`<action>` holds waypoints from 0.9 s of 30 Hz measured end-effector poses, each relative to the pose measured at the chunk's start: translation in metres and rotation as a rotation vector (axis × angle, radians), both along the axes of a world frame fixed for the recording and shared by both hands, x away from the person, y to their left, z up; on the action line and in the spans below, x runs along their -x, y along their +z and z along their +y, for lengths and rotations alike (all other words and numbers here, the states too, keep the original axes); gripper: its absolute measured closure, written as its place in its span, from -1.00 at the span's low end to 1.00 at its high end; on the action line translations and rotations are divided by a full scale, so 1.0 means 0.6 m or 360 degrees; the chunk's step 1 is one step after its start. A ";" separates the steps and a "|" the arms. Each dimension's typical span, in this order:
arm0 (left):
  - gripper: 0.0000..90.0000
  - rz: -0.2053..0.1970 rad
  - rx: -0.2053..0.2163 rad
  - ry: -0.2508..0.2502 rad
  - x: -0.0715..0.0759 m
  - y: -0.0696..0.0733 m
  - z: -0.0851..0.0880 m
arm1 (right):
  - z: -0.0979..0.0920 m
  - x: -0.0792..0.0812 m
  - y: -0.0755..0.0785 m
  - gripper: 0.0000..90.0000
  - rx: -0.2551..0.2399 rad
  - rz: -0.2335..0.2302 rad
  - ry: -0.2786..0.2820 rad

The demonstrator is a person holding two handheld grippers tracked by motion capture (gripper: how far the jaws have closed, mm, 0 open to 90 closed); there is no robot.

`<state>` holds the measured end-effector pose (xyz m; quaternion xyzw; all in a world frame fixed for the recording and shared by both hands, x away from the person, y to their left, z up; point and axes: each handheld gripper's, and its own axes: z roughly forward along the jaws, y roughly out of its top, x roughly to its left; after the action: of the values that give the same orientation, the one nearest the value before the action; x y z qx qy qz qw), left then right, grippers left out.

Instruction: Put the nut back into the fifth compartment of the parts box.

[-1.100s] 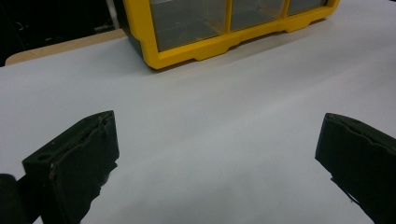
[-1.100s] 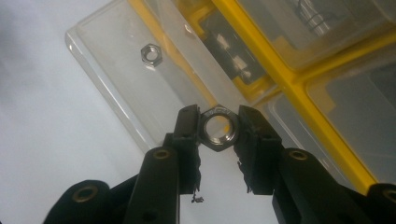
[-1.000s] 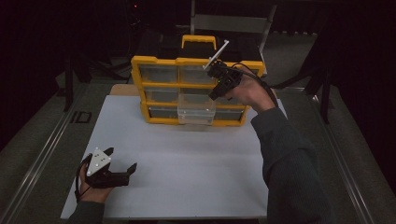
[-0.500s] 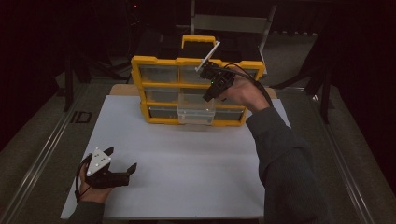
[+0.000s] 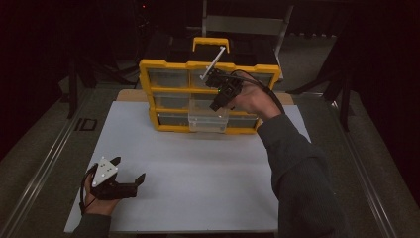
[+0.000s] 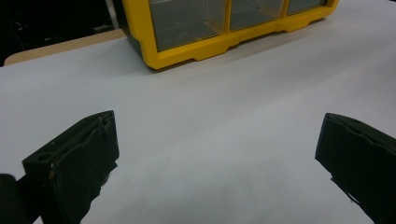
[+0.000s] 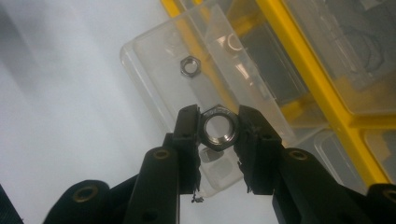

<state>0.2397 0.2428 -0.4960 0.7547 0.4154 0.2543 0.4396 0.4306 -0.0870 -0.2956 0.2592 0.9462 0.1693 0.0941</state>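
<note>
At the left of the high view we see the left gripper (image 5: 130, 182) resting low over the white surface (image 5: 198, 173), near its front edge. Its fingers (image 6: 74, 158) are spread wide with nothing between them. Further right, at the back of the surface, stands the yellow drawer organizer (image 5: 148, 89). Its clear drawer (image 5: 208, 121) in the bottom row is pulled out, and one loose hex nut (image 7: 189, 66) lies inside it. The right gripper (image 7: 219, 128) hangs above this drawer. Its fingers (image 7: 187, 135) pinch a steel hex nut (image 7: 220, 129) by two opposite flats, clear of the drawer.
</note>
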 end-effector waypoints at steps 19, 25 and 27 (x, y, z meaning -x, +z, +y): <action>-1.00 0.0003 0.0001 -0.0001 0.000 0.000 0.000 | 0.021 0.002 -0.007 0.56 0.0010 0.0021 0.0040; -1.00 0.0003 0.0002 -0.0002 0.000 0.000 0.000 | 0.018 -0.003 -0.009 0.56 0.0022 0.0019 0.0019; -1.00 0.0005 0.0000 -0.0003 0.000 0.000 0.000 | 0.017 -0.004 -0.009 0.56 0.0019 0.0019 0.0006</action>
<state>0.2398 0.2428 -0.4961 0.7555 0.4154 0.2527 0.4391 0.4330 -0.0770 -0.3012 0.2579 0.9482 0.1623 0.0895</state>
